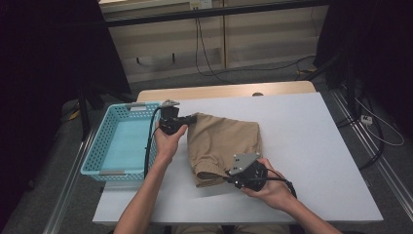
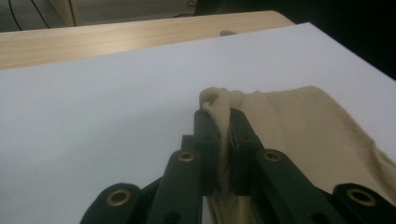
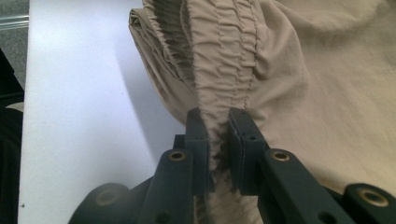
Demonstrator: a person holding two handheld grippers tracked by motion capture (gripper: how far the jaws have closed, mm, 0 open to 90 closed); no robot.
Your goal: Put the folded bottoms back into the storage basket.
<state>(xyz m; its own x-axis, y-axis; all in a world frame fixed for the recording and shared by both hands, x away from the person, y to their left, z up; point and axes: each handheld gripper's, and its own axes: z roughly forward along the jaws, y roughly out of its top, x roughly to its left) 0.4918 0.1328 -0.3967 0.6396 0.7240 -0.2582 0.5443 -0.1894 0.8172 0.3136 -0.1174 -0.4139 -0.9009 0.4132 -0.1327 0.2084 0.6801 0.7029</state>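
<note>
Black left claw [image 1: 194,118] and right claw [image 1: 229,176], brass-ringed pivots, trailing black cables, bare forearms.

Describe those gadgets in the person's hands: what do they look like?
Each is a chunky black gripper with two flat jaws on linkage arms with brass-coloured pivot rivets. The left gripper and right gripper each trail a black cable and carry a grey three-cornered plate on top. The forearms are bare.

We see the right hand-held gripper [image 3: 218,140] rise from six o'clock, its black jaws clamped on the gathered elastic band of a tan garment [image 3: 299,93], which spreads toward two o'clock. The white desk [image 3: 84,102] lies at nine o'clock.
</note>
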